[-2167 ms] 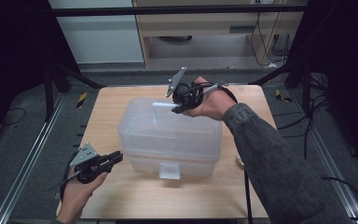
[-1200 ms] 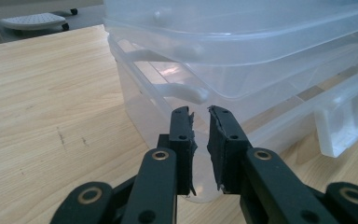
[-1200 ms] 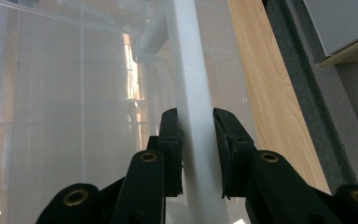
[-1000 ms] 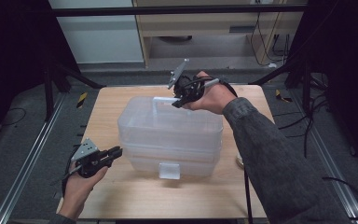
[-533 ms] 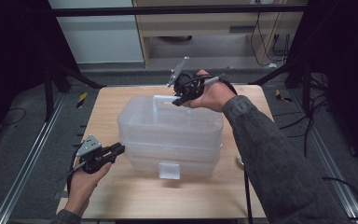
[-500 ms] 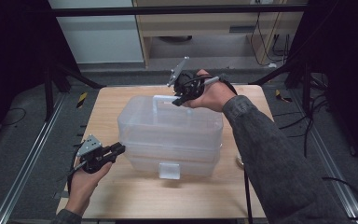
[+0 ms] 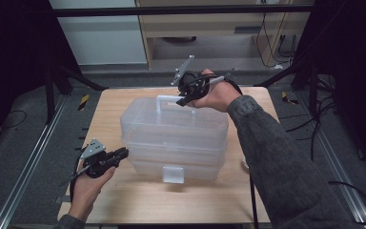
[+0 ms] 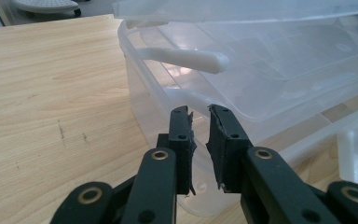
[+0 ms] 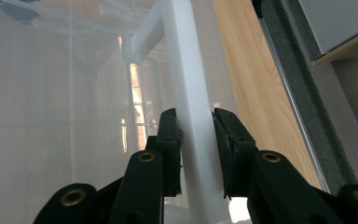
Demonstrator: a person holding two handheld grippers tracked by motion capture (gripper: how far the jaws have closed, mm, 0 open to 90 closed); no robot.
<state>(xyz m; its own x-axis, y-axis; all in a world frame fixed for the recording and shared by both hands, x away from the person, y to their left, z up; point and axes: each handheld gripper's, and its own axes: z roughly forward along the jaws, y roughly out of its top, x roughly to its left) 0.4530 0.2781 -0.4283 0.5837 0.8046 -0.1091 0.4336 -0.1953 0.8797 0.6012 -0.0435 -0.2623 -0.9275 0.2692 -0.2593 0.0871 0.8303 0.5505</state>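
**Right gripper on the handle, left gripper at the box's near corner**

On the wooden table (image 7: 124, 102) we see a clear plastic storage box (image 7: 174, 138) standing near the middle, its lid on and a white latch (image 7: 173, 173) on the side facing us. From the high view, our right gripper (image 7: 187, 98) reaches over the far edge of the lid to the white handle (image 7: 164, 99), while our left gripper (image 7: 123, 153) sits low at the box's near left corner.

Our right gripper view gives what the high view cannot: the white handle (image 9: 191, 116) runs up between the two black jaws, and both pads press against its sides, so the right gripper (image 9: 195, 122) is clamped on it. Through the clear lid (image 9: 51, 116) below, the inside of the box shows only as a haze.

Our left gripper view looks along the tabletop (image 8: 51, 93) at the corner of the box (image 8: 279, 84). The jaws of the left gripper (image 8: 199, 112) have just been closing; they stand a narrow gap apart with nothing between them, their tips just short of the box wall. A white side handle (image 8: 182, 58) juts out under the lid's rim above them, a detail too small to make out from overhead.
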